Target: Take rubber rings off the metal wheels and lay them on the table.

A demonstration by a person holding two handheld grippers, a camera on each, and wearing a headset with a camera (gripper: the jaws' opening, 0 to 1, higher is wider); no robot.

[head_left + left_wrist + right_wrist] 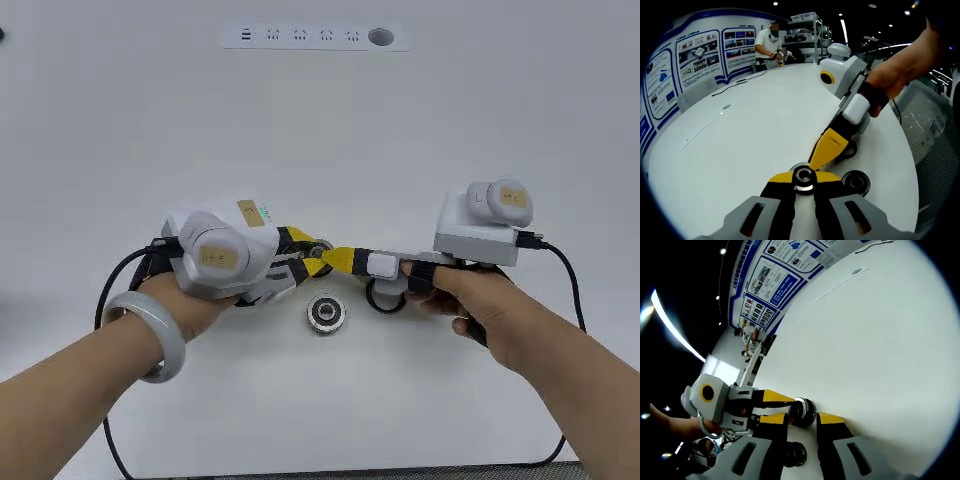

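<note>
Wheel gripped over the table

Metal wheel (804, 176) with its dark rubber ring on is clamped between the yellow-tipped jaws of the left gripper (303, 252), just above the white table (330, 150). The right gripper (338, 260) meets it from the opposite side. In the right gripper view its jaws stand on either side of the wheel, but I cannot tell whether they are pinching it. A second wheel (326, 313) lies flat on the table just below the two grippers. A loose rubber ring (383, 309) lies beside it, under the right gripper. A power strip (315, 36) lies at the far edge.
</note>
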